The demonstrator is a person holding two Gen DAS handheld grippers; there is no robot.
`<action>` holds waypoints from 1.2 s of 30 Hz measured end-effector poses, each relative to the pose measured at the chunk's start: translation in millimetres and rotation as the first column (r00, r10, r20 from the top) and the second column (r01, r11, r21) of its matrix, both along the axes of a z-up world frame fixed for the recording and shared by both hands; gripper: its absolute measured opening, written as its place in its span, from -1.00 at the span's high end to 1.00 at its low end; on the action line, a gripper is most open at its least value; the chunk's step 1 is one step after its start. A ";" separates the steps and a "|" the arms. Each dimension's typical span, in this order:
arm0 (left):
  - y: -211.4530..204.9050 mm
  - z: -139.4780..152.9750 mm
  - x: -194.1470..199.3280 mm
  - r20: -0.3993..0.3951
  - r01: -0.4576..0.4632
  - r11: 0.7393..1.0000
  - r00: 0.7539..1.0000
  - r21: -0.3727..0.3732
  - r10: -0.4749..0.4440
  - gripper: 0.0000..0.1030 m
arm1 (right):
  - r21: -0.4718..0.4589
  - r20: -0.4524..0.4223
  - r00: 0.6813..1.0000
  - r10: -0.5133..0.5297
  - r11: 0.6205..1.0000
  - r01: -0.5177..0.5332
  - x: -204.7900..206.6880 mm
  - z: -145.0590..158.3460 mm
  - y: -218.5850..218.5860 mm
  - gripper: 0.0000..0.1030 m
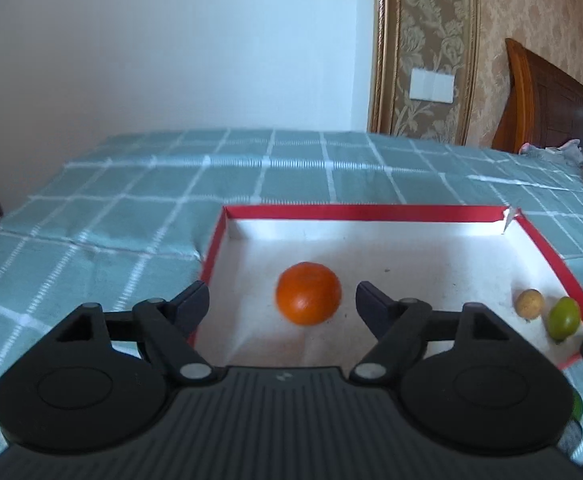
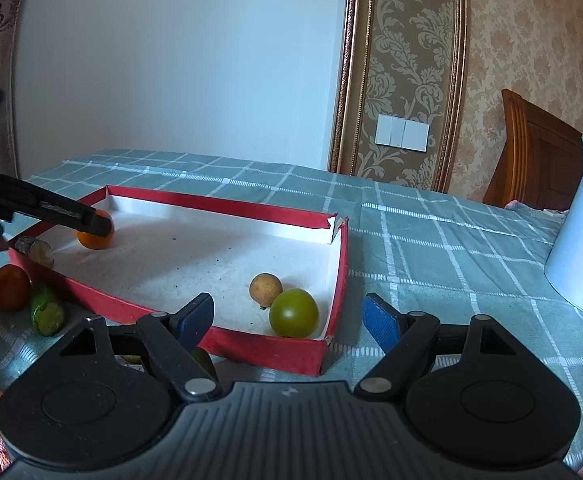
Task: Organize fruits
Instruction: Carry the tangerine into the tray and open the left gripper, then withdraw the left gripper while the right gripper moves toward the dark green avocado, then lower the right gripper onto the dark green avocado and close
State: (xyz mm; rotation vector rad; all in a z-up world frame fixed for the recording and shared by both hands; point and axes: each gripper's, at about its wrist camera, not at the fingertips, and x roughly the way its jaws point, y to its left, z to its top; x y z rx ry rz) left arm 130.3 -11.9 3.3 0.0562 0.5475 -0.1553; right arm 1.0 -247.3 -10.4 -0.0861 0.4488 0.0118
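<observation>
In the left wrist view the orange (image 1: 308, 298) sits on the white floor of the red-rimmed box (image 1: 355, 213), just ahead of the left tool (image 1: 282, 303), whose two dark fingers stand wide apart on either side of it without touching. The fruit is round, so no long axis matters; what counts is that it lies dead ahead, centred in the gap. The right wrist view shows that tool reaching in from the left of the frame over the box's far corner. The right tool (image 2: 288, 318) is also spread apart and empty, hanging over the box's near right corner, where a brown fruit (image 2: 265, 289) and a green fruit (image 2: 294, 313) lie touching, lower centre. Outside the box, at lower left, a red fruit (image 2: 9, 287) and a green piece (image 2: 47, 313) wait on the checked surface (image 2: 451, 248), probably nearer the left tool.
</observation>
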 end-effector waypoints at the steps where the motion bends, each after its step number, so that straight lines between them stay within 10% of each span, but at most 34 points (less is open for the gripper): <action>1: 1.6 3.0 -6.2 0.013 -0.002 1.000 1.000 0.002 0.002 -0.53 | 0.007 0.002 1.000 -0.005 1.000 0.005 -0.2 0.8 -1.6 -0.59; 15: 28.9 -6.1 -117.1 0.040 0.117 0.992 0.993 -0.045 -0.115 -0.79 | 0.068 -0.050 0.999 0.007 0.998 -0.003 -30.2 -6.3 -16.1 -0.61; 36: 59.9 -38.7 -113.1 -0.062 0.080 0.993 0.994 -0.087 -0.086 -0.95 | -0.010 -0.121 0.985 0.125 0.992 -0.127 -21.6 -14.7 2.2 -0.87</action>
